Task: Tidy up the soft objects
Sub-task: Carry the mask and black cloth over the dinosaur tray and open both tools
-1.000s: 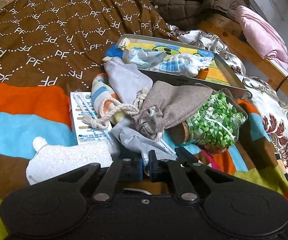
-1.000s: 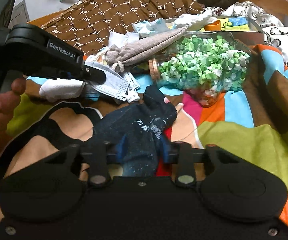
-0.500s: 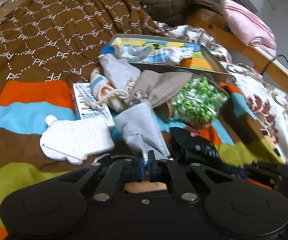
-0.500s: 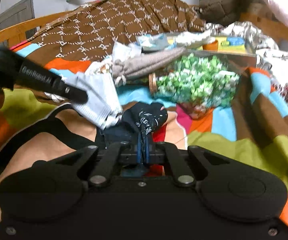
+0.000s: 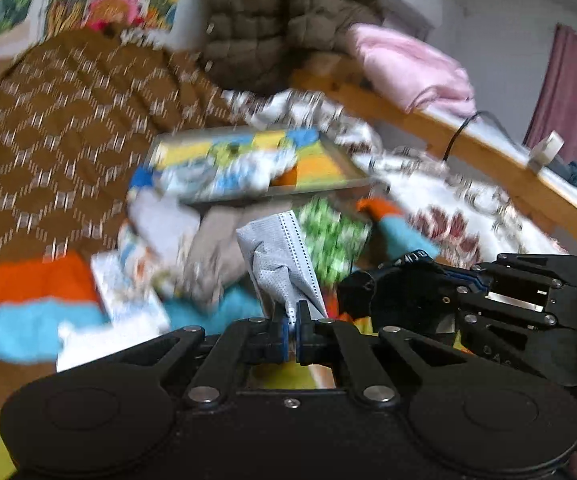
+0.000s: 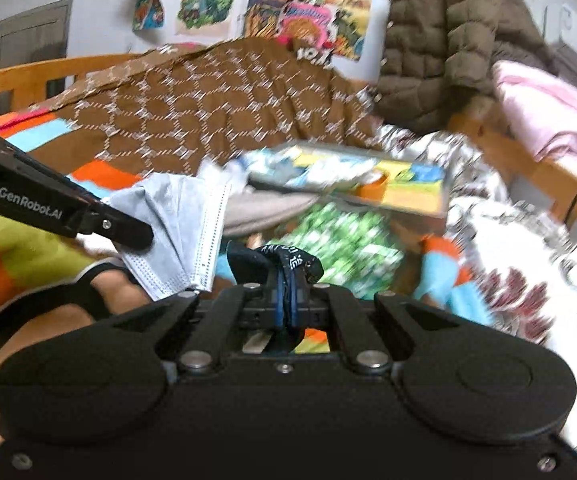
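My left gripper is shut on a grey face mask, which hangs lifted above the bed; in the right wrist view the same mask droops from the left gripper at the left. My right gripper is shut on a dark sock with white lettering, also raised off the blanket. In the left wrist view the right gripper sits close by on the right with the sock bunched in it. A grey pouch and other cloths lie below, blurred.
A tray with a colourful picture bottom lies beyond the pile, holding white cloths. A jar of green paper stars lies on the striped blanket. A brown jacket, pink fabric and a wooden rail stand behind.
Both grippers have risen from the bed. The right one closed on the dark sock and lifted it; the left one raised the grey mask clear of the pile.
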`<state>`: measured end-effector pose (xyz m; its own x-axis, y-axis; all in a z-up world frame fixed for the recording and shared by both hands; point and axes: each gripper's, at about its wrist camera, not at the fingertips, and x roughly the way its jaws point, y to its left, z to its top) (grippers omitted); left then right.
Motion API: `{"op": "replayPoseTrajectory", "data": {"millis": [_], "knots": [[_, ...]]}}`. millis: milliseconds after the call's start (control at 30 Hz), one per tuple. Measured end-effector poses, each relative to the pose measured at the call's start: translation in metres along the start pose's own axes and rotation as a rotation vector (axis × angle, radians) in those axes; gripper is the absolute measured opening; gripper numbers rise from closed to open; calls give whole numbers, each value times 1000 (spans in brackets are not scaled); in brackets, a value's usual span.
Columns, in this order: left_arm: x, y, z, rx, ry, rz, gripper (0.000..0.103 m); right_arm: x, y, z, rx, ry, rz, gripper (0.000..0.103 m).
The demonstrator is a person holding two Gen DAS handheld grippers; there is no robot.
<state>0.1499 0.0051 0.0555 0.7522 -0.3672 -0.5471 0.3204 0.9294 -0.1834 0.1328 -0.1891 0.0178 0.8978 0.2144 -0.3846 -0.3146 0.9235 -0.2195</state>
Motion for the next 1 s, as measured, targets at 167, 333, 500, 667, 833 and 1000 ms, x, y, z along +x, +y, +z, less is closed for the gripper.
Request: {"op": "replayPoseTrajectory", "data": {"millis": [167,333,500,667,833,1000], "knots": [[14,-4,35,63,-83,-2,2,1,-31,43,-65,-33,-20,0],[42,-9,77,109,-179,13,2,18,-66,93,-123,-72,-45,0],[83,-8,117,79,-240,42,2,57,-105,135,-98,-75,-76,0],[132,-7,146,98,-263,87,2,108,-141,157,-42,-46,-87,0],[179,1,160,82,-244,110,2,164,-166,163,-25,22,-83,0],[213,9,159,42,-219,110,2,214,-182,154,15,96,-78,0]]}}
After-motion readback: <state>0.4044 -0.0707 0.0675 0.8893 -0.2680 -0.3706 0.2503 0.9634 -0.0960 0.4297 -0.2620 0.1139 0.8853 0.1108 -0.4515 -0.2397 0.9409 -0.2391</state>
